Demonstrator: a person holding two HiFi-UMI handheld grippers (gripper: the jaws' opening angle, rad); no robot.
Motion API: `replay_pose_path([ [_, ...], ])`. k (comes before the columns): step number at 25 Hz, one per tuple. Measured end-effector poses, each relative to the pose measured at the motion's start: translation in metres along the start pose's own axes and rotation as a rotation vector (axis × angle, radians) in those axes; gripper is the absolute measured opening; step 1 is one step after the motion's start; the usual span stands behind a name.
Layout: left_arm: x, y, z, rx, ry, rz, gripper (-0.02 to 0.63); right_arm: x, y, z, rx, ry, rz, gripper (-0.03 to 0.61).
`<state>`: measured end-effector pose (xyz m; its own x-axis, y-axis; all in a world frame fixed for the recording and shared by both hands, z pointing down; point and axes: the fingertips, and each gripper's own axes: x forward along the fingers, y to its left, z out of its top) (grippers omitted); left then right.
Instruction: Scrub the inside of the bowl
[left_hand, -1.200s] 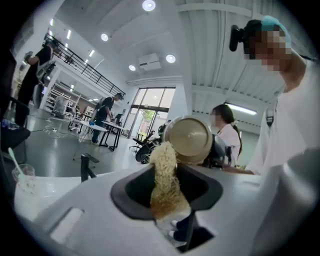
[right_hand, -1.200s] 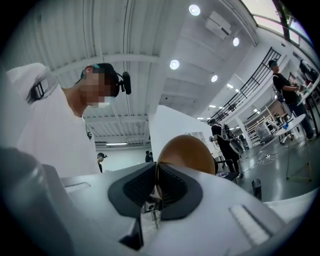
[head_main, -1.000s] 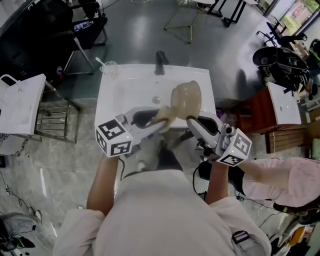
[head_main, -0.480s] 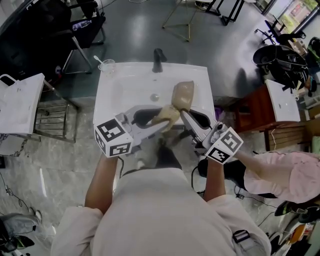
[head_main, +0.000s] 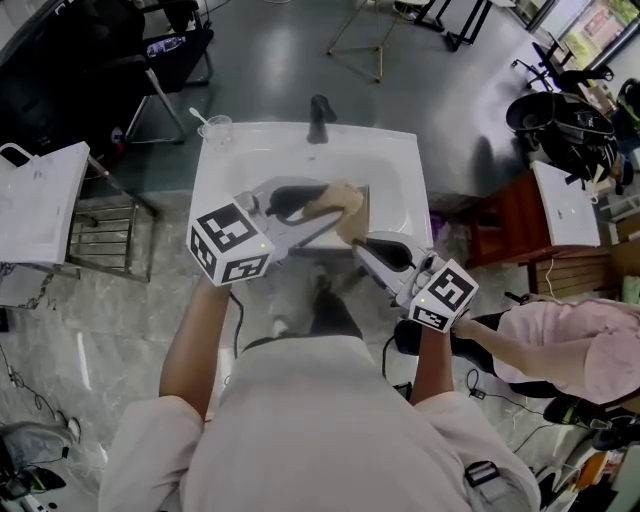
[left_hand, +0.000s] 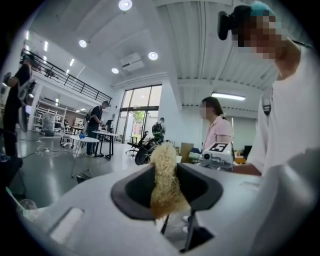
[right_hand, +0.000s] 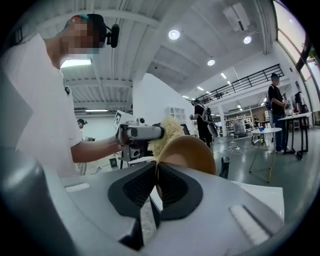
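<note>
Both hand-held grippers have drawn together over the sink since a second ago. The bowl, which then showed a broad face to the head view, now stands nearly edge-on, and the scrubber has come up against it.

The right hand-held gripper has its jaws pressed almost together, pinching the bowl's thin rim. That hold at the edge probably serves to leave the hollow free for the other tool. In the right gripper view the bowl's rounded brown side faces the camera, and the scrubber's pale fibres show just past the rim on the far side. The scrubber therefore seems to be working the inside, though the contact itself is hidden.

The left hand-held gripper is clamped on the fibrous scrubber, which stands upright between its jaws and sticks out beyond them, so the fibres and not the jaws would meet the bowl.

The bowl is held in the air above the basin, short of the faucet, likely so that drips fall into the sink.
</note>
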<state>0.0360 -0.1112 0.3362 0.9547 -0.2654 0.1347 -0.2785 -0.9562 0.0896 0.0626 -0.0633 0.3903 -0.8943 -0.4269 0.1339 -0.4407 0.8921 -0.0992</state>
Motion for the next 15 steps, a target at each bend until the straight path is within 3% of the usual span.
replay_pose_path([
  [3,0.001,0.005,-0.004,-0.039,0.003,-0.033,0.138,-0.007,0.006,-0.003,-0.015,0.013,0.07,0.02],
  [8,0.003,0.017,-0.021,-0.094,0.035,-0.045,0.138,-0.021,0.029,-0.003,0.022,0.023,0.263,0.029],
  [12,0.004,0.023,-0.047,-0.159,0.069,-0.055,0.138,-0.027,0.041,0.011,0.076,-0.085,0.371,0.02],
  [15,0.001,0.02,-0.057,-0.28,0.002,-0.104,0.137,-0.031,0.04,0.028,0.107,-0.195,0.404,0.02],
])
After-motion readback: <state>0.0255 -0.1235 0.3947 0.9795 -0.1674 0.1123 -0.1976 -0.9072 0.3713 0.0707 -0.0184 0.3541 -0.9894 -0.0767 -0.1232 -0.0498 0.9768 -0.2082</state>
